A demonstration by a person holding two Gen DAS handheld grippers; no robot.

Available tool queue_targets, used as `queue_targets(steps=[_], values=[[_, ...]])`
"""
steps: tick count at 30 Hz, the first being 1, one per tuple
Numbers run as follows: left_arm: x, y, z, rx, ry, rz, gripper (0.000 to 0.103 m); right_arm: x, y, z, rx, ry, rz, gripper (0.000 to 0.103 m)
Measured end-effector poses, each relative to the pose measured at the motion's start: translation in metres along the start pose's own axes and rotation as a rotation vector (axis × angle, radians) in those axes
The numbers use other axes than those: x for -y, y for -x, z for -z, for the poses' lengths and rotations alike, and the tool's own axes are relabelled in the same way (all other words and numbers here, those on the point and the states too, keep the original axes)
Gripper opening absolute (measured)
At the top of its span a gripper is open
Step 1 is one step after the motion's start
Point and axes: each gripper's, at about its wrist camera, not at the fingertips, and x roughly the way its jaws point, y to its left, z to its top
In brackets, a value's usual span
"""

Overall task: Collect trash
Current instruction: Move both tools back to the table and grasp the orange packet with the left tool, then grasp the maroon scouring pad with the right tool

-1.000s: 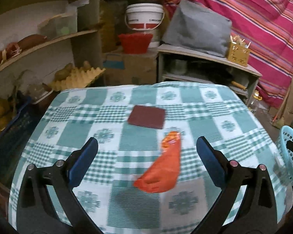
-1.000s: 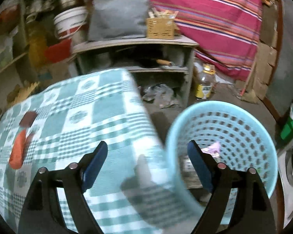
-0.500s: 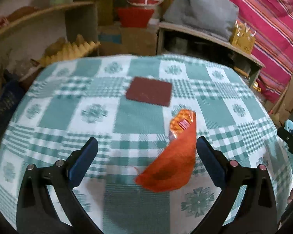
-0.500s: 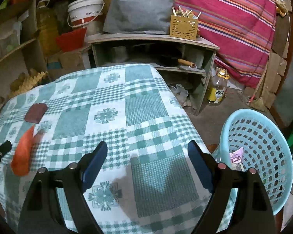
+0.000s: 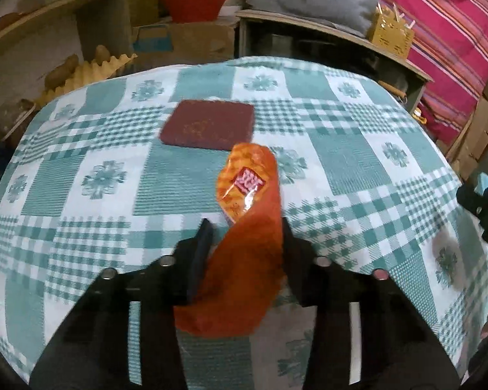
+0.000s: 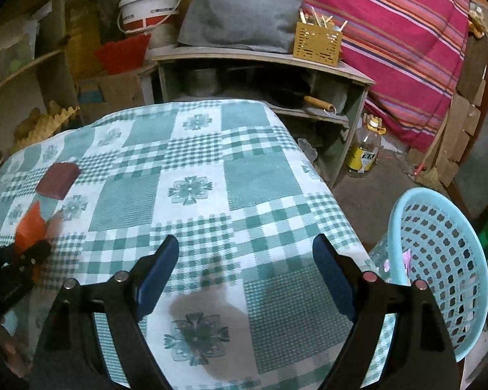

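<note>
Left wrist view: left tongs (image 5: 244,243) angled down, closing around orange wrapper (image 5: 244,253); right tongs (image 6: 244,269) wide open, empty.

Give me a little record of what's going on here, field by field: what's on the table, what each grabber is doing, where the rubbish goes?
table: green checked cloth
trash: orange wrapper, lying on the cloth
other item: dark red square pad, beyond the wrapper
left gripper: jaws closing, wrapper between them
right gripper: open, empty, over the cloth
bin: light blue basket beside the table, some litter inside
</note>
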Motion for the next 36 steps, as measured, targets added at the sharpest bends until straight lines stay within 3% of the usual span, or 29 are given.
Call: queue_targets(steps=[2,7,11,14,16,18,21,27,36], values=[[-0.011,0.009,-0.005,0.012,0.012,-0.016,0.02,-0.005,0.001,0.001,0.005,0.008,-0.007,0.083],[-0.053,0.054,-0.009,0.149,0.05,-0.09,0.02,-0.029,0.01,0.004,0.023,0.034,-0.064,0.083],[-0.094,0.075,-0.01,0.216,0.066,-0.212,0.02,-0.054,0.019,0.006,0.048,0.055,-0.131,0.083],[-0.128,0.08,-0.008,0.245,0.123,-0.244,0.02,-0.082,0.018,0.002,0.048,0.085,-0.192,0.083],[-0.147,0.075,-0.012,0.228,0.13,-0.308,0.02,-0.101,0.012,-0.001,0.031,0.107,-0.202,0.092],[-0.158,0.075,-0.017,0.242,0.126,-0.345,0.02,-0.126,0.002,-0.009,0.011,0.115,-0.217,0.092],[-0.172,0.076,-0.025,0.259,0.139,-0.328,0.02,-0.165,-0.014,-0.018,-0.018,0.123,-0.244,0.092],[-0.192,0.066,-0.038,0.266,0.155,-0.342,0.021,-0.233,-0.047,-0.029,-0.052,0.218,-0.211,0.092],[-0.207,0.054,-0.049,0.262,0.199,-0.319,0.021,-0.275,-0.081,-0.044,-0.102,0.268,-0.173,0.093]])
